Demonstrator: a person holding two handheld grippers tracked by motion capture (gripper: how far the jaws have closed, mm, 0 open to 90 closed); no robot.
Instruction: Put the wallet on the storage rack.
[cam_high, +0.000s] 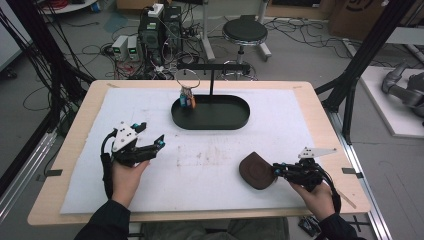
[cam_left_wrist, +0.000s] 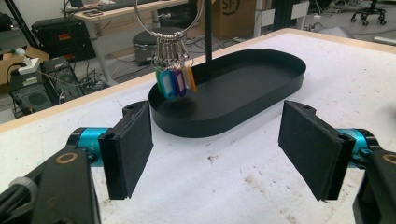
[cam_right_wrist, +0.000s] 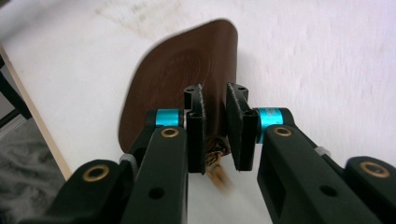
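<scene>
Gripping brown leather pouch (cam_right_wrist: 187, 70) with right hand-held gripper (cam_right_wrist: 215, 121), left hand-held gripper (cam_left_wrist: 217, 149) spread apart, no legible writing.

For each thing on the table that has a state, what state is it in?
Left gripper: open, holding nothing.
Right gripper: jaws closed on the brown pouch.
Brown pouch: lying on the mat, gripped at its edge.
Key ring: hanging from the stand.
Black tray: empty.
</scene>
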